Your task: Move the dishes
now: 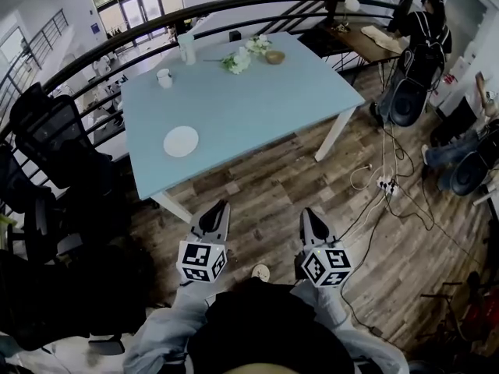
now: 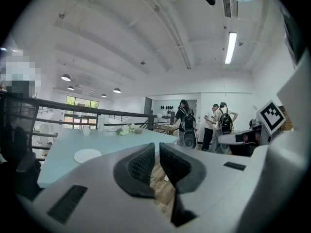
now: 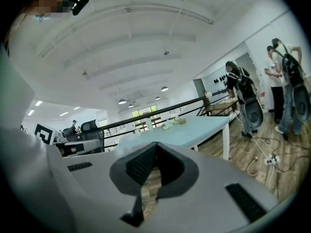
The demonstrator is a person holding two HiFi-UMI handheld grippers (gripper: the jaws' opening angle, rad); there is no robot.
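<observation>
Dishes sit on blue table (image 1: 257,115): white plate (image 1: 181,141) near the near-left corner, just in from the near edge; small white cup (image 1: 164,77) near the left edge; tall white cup (image 1: 187,49) at the far-left corner. Brown bowl (image 1: 274,56) near the far edge, white flowers (image 1: 238,61) beside it on its left. All well apart from both grippers.

Left gripper (image 1: 221,205) is over the wood floor (image 1: 273,185), short of the table's near edge and pointing toward it. Its jaws are almost together with only a thin slit, nothing between them. In the left gripper view the plate (image 2: 87,155) lies ahead, left of the gripper (image 2: 157,152).

Right gripper (image 1: 309,211) is beside the left one, also over the floor. Jaws closed tip to tip and empty, as the right gripper view (image 3: 155,149) shows.

Black chairs (image 1: 47,131) stand left of the table, a dark railing (image 1: 234,6) runs behind it. Cables (image 1: 390,185) lie on the floor at right. A person (image 1: 427,22) with a backpack stands at a desk beyond the far-right corner.
</observation>
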